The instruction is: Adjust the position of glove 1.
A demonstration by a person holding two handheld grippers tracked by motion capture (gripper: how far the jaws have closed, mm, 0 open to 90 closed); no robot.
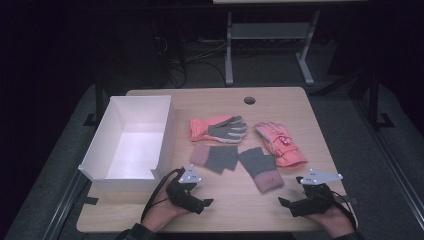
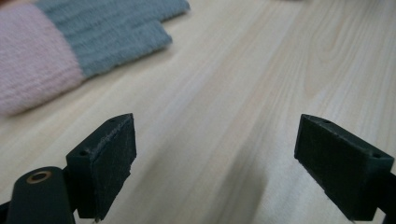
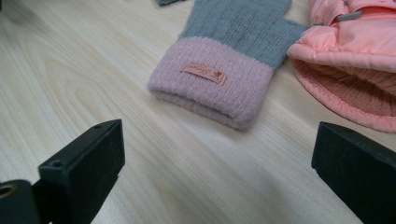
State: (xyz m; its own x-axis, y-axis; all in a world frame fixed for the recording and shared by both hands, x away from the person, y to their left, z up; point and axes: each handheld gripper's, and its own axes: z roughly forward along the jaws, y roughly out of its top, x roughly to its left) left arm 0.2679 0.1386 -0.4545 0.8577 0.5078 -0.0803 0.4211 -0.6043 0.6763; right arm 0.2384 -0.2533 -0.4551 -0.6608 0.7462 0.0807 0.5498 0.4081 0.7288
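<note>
**Both grippers open at near table edge, four gloves ahead**

Left gripper point(image 1: 197, 197) sits low at the near edge of the table point(image 1: 300, 107), left of centre, hand point(image 1: 162, 210) coming in from below. Jaws wide apart, nothing between them; left gripper view shows bare wood in the gap point(image 2: 215, 154). Just ahead of it and slightly left in its own view: left knit glove point(image 2: 70, 51), grey with pink cuff, flat on the table, not touched.

Right gripper point(image 1: 295, 200) at the near right corner area, jaws also spread wide, holding nothing point(image 3: 217, 182). Right knit glove point(image 3: 229, 56) lies straight ahead, pink cuff with a small label facing the gripper, near but apart. Its grey finger side touches or nearly touches the right pink ski glove point(image 3: 355, 56); cannot tell which.

High view layout: the two knit gloves side by side at table centre, left one point(image 1: 216, 157), right one point(image 1: 261, 168). Behind them toward the far edge, pink ski glove with grey palm point(image 1: 219, 128) and the right pink ski glove point(image 1: 280, 144), the latter running toward the right edge. White open box point(image 1: 165, 137) takes the left side, its near wall overhanging the near left corner.

Open room: bare strip of wood along the near edge between the grippers, and a bare band along the far edge around the cable hole point(image 1: 249, 100).
</note>
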